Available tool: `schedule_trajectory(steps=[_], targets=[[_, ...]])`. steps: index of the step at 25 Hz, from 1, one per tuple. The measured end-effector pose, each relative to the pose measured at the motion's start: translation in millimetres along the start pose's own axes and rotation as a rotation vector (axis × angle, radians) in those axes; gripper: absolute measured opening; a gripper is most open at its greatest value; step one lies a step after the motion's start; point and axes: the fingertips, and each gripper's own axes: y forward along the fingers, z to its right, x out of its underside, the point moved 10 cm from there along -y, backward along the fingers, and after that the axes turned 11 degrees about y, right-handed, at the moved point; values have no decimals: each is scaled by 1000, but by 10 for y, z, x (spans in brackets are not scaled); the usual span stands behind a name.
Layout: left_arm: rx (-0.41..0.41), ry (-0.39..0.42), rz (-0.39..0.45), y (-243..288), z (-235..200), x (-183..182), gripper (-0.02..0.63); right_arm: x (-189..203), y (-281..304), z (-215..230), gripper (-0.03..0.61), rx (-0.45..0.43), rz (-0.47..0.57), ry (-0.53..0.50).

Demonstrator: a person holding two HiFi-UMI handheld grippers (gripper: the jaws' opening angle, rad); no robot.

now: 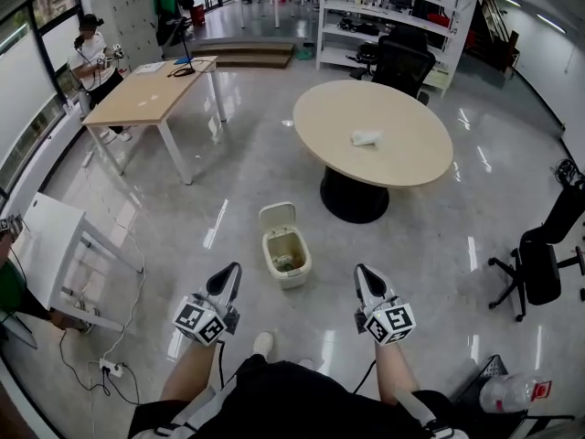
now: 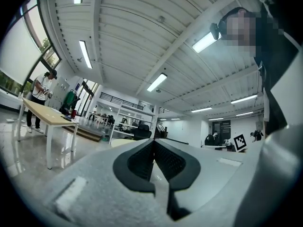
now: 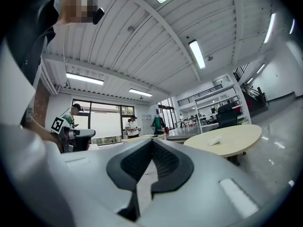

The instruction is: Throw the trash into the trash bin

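Trash (image 1: pixel 366 138) — white crumpled wad — seen on round table (image 1: pixel 416 158), well apart from both grippers. Trash bin (image 1: pixel 286 247) stood open on floor, nearer person. Left gripper (image 1: pixel 231 274) and right gripper (image 1: pixel 363 276) held level, jaws pressed together, nothing gripped. Step judged: approach — table to be reached, jaws to be opened round wad.

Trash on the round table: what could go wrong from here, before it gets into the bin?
1. The left gripper and the right gripper are both shut and empty. If they are not opened in time, they would probably push the white trash across the round table instead of gripping it.
2. The trash bin stands open on the floor between the grippers and the table, so it could be kicked on the way over.
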Motion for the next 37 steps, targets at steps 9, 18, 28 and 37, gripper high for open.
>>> schedule_trajectory(steps=[9,18,28,37], targets=[[-21,37,8,-118,-62,-73,2,-113,-152,-202,6,28,53,13],[75,54,31,-236,-363,-144,2,-29,64,-699,6,66,85,-26],[118,7,35,-214,-528,-88,2,29,51,-812,6,127,82,0],[104,2,34,-206,-707,-68,2,42,266,-833,6,111,60,-9]])
